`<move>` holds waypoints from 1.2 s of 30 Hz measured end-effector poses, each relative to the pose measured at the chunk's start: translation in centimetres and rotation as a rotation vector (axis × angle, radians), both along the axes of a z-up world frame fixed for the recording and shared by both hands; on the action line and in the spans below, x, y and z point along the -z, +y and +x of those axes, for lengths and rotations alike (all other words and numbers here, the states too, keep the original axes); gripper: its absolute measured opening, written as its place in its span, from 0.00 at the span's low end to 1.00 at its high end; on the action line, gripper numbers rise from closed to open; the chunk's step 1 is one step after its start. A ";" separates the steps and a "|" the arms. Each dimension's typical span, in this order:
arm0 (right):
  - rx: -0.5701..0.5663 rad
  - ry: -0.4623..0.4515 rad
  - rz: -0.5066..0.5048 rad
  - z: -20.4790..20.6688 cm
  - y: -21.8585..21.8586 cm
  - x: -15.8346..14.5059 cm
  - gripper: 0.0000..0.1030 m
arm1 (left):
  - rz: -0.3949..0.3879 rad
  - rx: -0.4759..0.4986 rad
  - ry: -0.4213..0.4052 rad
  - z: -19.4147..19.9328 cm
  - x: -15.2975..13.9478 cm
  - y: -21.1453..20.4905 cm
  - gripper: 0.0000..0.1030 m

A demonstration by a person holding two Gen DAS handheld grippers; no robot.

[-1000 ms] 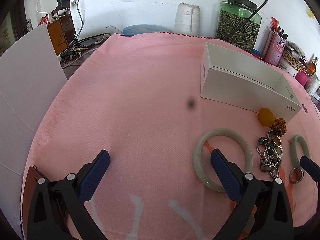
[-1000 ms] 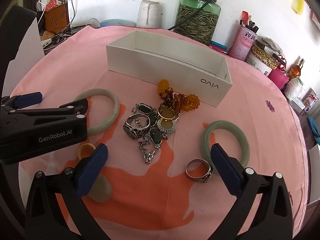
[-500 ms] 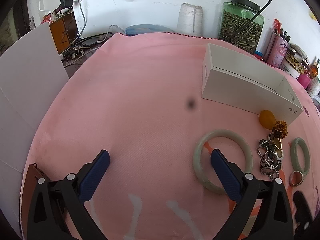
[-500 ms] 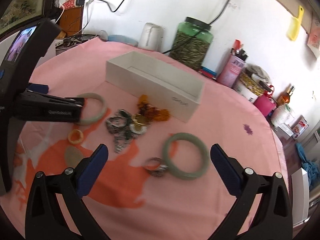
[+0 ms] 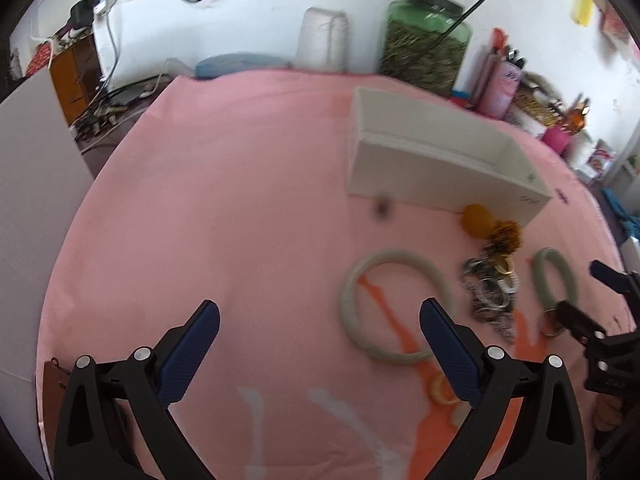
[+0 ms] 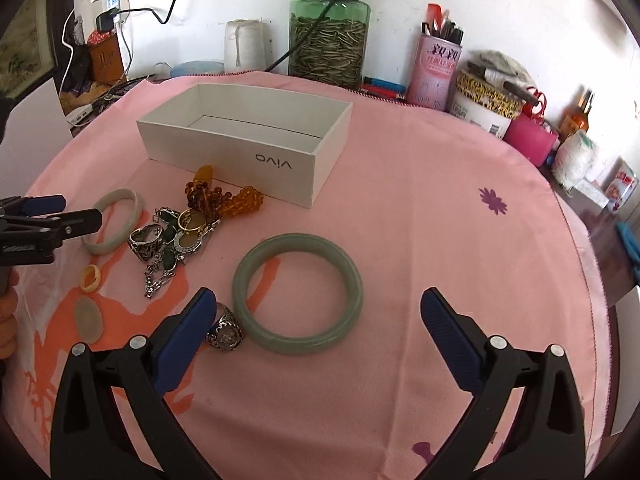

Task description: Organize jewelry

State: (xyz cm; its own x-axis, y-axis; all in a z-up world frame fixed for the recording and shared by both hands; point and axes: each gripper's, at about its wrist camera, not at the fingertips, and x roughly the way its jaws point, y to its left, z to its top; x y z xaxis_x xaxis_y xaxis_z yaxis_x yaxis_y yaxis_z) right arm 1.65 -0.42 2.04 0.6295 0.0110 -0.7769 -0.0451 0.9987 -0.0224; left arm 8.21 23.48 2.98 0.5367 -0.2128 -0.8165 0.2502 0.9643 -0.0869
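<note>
- Left gripper (image 5: pixel 319 328): fingers spread wide and empty, hovering over the pink cloth (image 6: pixel 440 240) of the worktop; in the right wrist view it enters at the far left edge (image 6: pixel 42 216), beside the smaller jade bangle (image 6: pixel 114 226).
- Smaller jade bangle: flat on the cloth, left of the jewelry heap; its near side lies under the right finger of the left gripper in the left wrist view (image 5: pixel 396 306).
- Pale ring (image 6: pixel 90 278) and flat oval stone (image 6: pixel 88 320): on the cloth, nearer the camera than that bangle, apart from each other.
- Jewelry heap (image 6: pixel 172 240): silver rings, chain and green stones tangled together, with amber beads (image 6: pixel 224 200) at its far end, just before the box.
- White open box (image 6: pixel 244 140): marked "vivo", nothing visible inside, behind the heap.
- Silver ring (image 6: pixel 226 330): touching the larger jade bangle (image 6: pixel 298 292), just beside the left finger of the right gripper.
- Right gripper (image 6: pixel 319 328): fingers spread wide and empty, low over the cloth, the larger bangle between them and slightly ahead.
</note>
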 end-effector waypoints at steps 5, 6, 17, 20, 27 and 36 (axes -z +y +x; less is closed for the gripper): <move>-0.019 -0.028 0.045 -0.2 -0.6 -0.7 0.94 | 0.016 0.128 -0.043 -1.4 -0.4 -2.1 0.95; -0.019 -0.034 0.049 -0.2 -0.5 -0.8 0.94 | 0.028 0.145 -0.042 -1.5 -0.3 -2.6 0.95; -0.021 -0.016 0.060 0.4 -0.7 -0.2 0.94 | 0.104 0.175 0.004 0.5 1.5 -4.7 0.86; -0.020 -0.010 0.050 0.5 -0.4 -0.1 0.92 | 0.101 0.188 0.002 0.6 1.5 -4.8 0.85; -0.033 -0.009 0.020 0.6 0.2 0.0 0.91 | 0.082 0.202 -0.021 -0.2 1.2 -4.3 0.67; -0.057 0.072 0.034 2.5 1.0 1.0 0.77 | 0.091 0.176 -0.012 0.5 1.3 -4.7 0.76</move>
